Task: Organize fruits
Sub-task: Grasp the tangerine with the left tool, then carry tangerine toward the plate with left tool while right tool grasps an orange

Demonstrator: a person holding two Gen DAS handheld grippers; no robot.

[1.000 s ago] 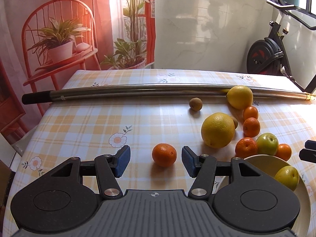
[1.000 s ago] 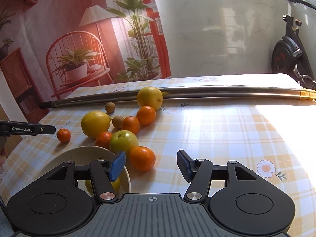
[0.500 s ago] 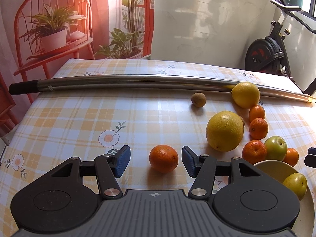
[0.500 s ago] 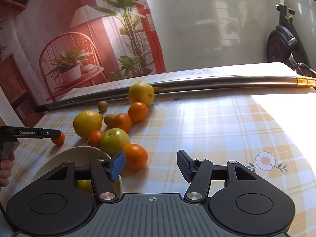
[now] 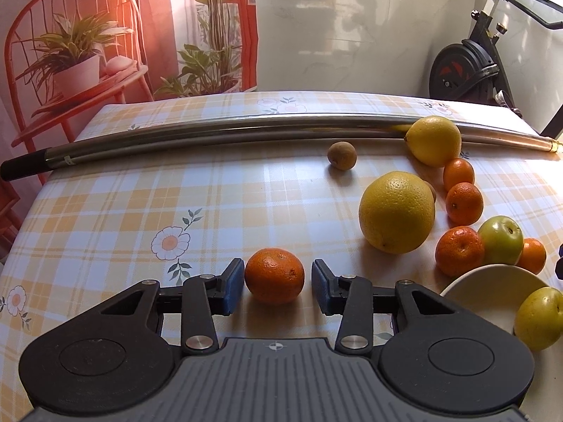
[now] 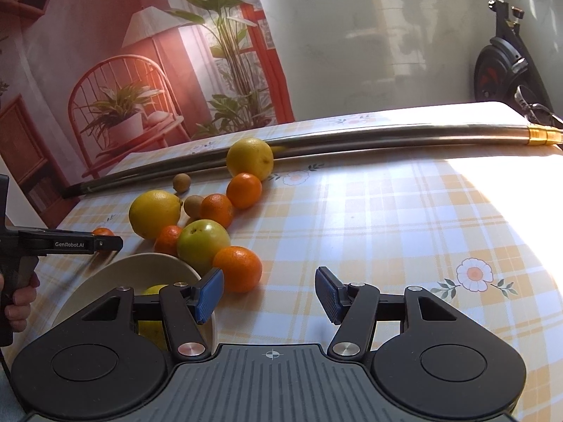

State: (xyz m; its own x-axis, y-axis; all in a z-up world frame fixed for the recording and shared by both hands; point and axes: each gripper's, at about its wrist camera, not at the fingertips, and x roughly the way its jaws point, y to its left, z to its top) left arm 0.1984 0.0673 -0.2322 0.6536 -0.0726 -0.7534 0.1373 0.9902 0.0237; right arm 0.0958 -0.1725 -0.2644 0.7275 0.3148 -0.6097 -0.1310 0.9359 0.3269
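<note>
1. One mandarin [image 5: 274, 275] sits between the left gripper [image 5: 278, 283] pads, jaws apart, narrow gaps either side; bare tablecloth [image 5: 140, 211] lies leftward.
2. Right gripper [image 6: 269, 293] spread, empty, beside the bowl [image 6: 116, 274].
3. Since earlier, the left gripper has advanced around the mandarin.

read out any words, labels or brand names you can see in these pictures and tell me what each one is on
"GenRobot.AI": white print on the side of the left gripper, seen from the right wrist view.
No other text is readable; the small pale tag on the metal pole is too small to read.
</note>
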